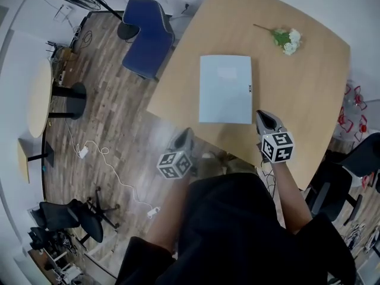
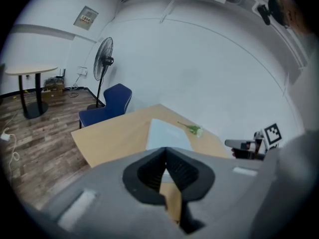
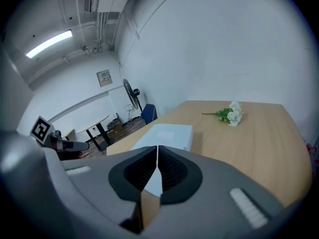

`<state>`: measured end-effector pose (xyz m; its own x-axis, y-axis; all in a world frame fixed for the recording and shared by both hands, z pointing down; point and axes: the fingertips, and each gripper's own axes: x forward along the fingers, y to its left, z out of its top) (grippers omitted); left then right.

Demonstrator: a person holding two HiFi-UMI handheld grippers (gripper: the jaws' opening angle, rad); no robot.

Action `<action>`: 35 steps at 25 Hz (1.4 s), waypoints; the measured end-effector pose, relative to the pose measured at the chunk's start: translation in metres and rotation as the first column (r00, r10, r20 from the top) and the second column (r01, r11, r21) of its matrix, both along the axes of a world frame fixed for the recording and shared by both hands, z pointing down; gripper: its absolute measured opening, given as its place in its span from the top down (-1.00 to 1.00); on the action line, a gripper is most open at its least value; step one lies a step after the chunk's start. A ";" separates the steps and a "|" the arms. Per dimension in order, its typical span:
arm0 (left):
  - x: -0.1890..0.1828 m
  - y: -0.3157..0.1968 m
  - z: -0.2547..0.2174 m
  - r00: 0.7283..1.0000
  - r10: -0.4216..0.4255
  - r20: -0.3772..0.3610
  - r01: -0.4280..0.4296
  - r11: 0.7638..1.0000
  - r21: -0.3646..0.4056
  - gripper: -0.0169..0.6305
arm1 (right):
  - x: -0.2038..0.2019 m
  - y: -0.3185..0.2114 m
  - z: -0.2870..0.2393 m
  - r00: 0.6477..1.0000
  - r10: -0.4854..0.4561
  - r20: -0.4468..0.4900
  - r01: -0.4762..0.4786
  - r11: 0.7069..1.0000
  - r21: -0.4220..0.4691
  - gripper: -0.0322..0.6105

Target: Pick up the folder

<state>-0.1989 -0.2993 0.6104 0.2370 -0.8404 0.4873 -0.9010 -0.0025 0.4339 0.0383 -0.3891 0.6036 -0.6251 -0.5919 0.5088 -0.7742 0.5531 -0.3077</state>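
The left claw (image 2: 166, 158) is seen with its jaws pressed together and nothing between them. The right claw (image 3: 157, 158) is likewise closed and empty. The right claw is held over the near edge of the light wooden tabletop (image 1: 309, 94), just beside the near right corner of the pale blue-grey flat rectangular folder (image 1: 225, 88). The left claw is held off the tabletop's near left edge. The folder lies flat in the middle of the tabletop, well apart from a small sprig of white flowers (image 1: 287, 40) on the far side.

The jaws would best be opened before the folder is reached. Since it lies flat, an edge would probably have to be raised, or drawn past the rim, so that one jaw can be passed beneath.

The folder's thickness cannot be judged. Its near edge is covered by the claw bodies in both gripper views, and the dark print by its right edge is too small to be read.
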 end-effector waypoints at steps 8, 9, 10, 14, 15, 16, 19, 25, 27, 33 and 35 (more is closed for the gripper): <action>-0.001 -0.051 0.042 0.994 0.107 -0.024 -0.109 0.990 -0.093 0.94 | -0.013 -0.017 0.045 0.998 0.010 -0.066 -0.017 0.993 -0.113 0.83; -0.002 -0.057 0.044 0.992 0.121 -0.027 -0.123 0.988 -0.097 0.94 | -0.015 -0.019 0.049 0.997 0.008 -0.075 -0.018 0.992 -0.122 0.83; -0.002 -0.064 0.047 0.991 0.132 -0.030 -0.135 0.986 -0.102 0.94 | -0.017 -0.022 0.054 0.996 0.006 -0.085 -0.017 0.991 -0.130 0.81; -0.006 -0.086 0.066 0.985 0.160 -0.063 -0.168 0.976 -0.137 0.62 | -0.025 -0.035 0.075 0.993 0.012 -0.118 -0.032 0.985 -0.172 0.67; -0.008 -0.090 0.073 0.984 0.162 -0.071 -0.171 0.974 -0.147 0.52 | -0.026 -0.039 0.081 0.993 0.016 -0.120 -0.038 0.982 -0.184 0.60; -0.009 -0.095 0.081 0.983 0.165 -0.080 -0.176 0.971 -0.160 0.42 | -0.028 -0.043 0.088 0.993 0.017 -0.120 -0.041 0.979 -0.198 0.51; -0.006 -0.104 0.104 0.974 0.175 -0.145 -0.203 0.955 -0.218 0.04 | -0.031 -0.049 0.110 0.994 0.020 -0.105 -0.046 0.966 -0.255 0.32; 0.003 -0.119 0.139 0.949 0.179 -0.259 -0.251 0.926 -0.282 -0.11 | -0.030 -0.062 0.145 0.995 0.067 -0.069 -0.088 0.925 -0.369 0.06; 0.004 -0.125 0.145 0.941 0.181 -0.284 -0.263 0.923 -0.282 -0.11 | -0.034 -0.065 0.153 0.995 0.091 -0.032 -0.097 0.908 -0.409 0.06; 0.014 -0.137 0.150 0.922 0.207 -0.326 -0.302 0.912 -0.277 -0.12 | -0.039 -0.068 0.171 0.993 0.116 0.026 -0.088 0.866 -0.492 -0.01; 0.012 -0.138 0.152 0.926 0.197 -0.323 -0.293 0.913 -0.283 -0.12 | -0.041 -0.068 0.171 0.990 0.126 0.055 -0.079 0.851 -0.519 -0.07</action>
<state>-0.1872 -0.4374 0.7625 0.5824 -0.5472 0.6011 -0.7292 -0.0248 0.6839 -0.0028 -0.4574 0.7750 -0.6295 -0.3230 0.7067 -0.7760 0.2159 -0.5926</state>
